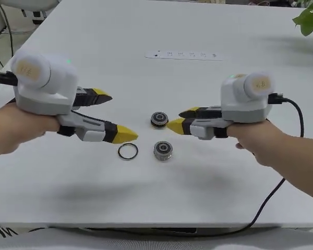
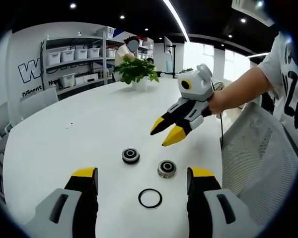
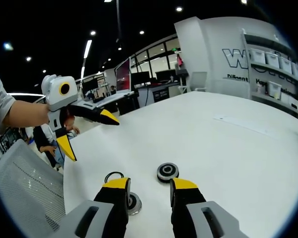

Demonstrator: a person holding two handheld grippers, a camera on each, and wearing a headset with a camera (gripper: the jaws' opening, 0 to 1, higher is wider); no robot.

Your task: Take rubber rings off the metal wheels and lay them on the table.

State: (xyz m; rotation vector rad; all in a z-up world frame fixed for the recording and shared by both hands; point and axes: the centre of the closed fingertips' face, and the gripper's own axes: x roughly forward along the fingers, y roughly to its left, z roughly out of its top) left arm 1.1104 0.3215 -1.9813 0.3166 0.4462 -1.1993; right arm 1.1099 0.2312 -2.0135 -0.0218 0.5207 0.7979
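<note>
Rubber ring (image 1: 128, 151) on table (image 1: 224, 31) beside near wheel (image 1: 163, 150) (left gripper (image 1: 120, 115) wide, right gripper (image 1: 178, 119) narrower, both empty)

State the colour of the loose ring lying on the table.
Black. The loose ring shows best in the left gripper view.

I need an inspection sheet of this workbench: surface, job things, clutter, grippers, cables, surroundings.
Surface: white table, no stains seen.
Job's things: far wheel wears a black ring; near wheel looks bare; loose rubber ring lies flat beside it.
Clutter: flat strip at the far side.
Grippers: left hand-held gripper open; right hand-held gripper open; both empty, above the table.
Cables: black cable from the right one.
Surroundings: plant, shelves, mesh chair.
</note>
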